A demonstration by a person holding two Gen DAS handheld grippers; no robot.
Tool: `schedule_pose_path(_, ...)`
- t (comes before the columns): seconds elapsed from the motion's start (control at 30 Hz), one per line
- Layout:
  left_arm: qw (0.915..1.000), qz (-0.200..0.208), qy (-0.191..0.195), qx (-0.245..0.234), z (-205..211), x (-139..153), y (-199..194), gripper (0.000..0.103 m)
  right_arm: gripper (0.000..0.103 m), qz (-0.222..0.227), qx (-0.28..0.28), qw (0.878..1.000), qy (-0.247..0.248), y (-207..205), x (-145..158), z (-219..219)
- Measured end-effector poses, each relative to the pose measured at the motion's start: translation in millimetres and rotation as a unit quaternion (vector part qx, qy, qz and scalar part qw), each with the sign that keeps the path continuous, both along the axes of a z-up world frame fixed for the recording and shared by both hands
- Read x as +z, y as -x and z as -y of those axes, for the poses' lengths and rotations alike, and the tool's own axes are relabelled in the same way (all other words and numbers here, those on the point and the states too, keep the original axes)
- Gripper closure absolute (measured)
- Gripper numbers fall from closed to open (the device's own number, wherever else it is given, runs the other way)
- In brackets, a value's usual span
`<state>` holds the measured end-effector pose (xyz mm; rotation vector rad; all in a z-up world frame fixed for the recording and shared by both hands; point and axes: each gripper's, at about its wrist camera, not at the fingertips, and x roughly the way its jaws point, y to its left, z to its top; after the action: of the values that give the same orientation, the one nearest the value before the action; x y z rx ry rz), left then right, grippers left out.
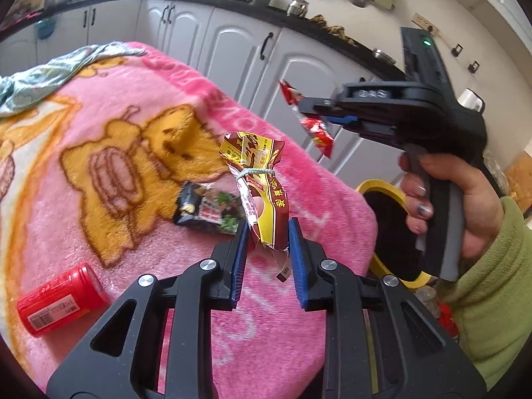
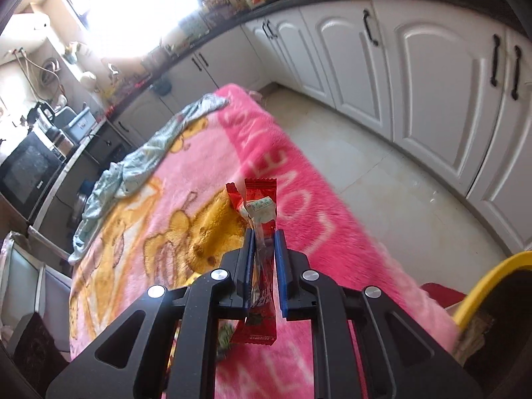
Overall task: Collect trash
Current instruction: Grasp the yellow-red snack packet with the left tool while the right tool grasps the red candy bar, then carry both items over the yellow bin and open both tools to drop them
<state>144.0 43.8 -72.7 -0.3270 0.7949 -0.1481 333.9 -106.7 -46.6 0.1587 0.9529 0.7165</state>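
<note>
My left gripper (image 1: 268,229) is shut on a yellow-brown snack bag (image 1: 256,179) tied with a rubber band, held above the pink blanket (image 1: 109,106). My right gripper (image 2: 264,239) is shut on a red wrapper (image 2: 261,206); it also shows in the left wrist view (image 1: 327,113) with the red wrapper (image 1: 316,129), held in the air right of the blanket. A black snack packet (image 1: 207,211) and a red jar (image 1: 60,299) lie on the blanket. A yellow-rimmed bin (image 1: 392,229) with a dark liner stands off the blanket's right edge, seen also in the right wrist view (image 2: 488,282).
A pale green cloth (image 1: 50,69) lies crumpled at the blanket's far end. White kitchen cabinets (image 2: 432,99) under a black counter run along the far side, with tiled floor (image 2: 382,193) between them and the blanket.
</note>
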Motion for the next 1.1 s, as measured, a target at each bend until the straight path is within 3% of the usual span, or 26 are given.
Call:
schedule_pose_path(0.53, 0.9964, 0.049, -0.015, -0.067, 69.9, 42.3, 4.1, 0.085, 0.091, 0.061, -0.069, 0.994, -0.051, 68.4, 52.3, 141.4)
schedule_pose_path(1.1, 0.9815, 0.056, -0.050, -0.176, 187.2, 45.6, -21.6, 0.085, 0.091, 0.098, -0.175, 0.978, -0.065, 108.6, 54.2, 267.1)
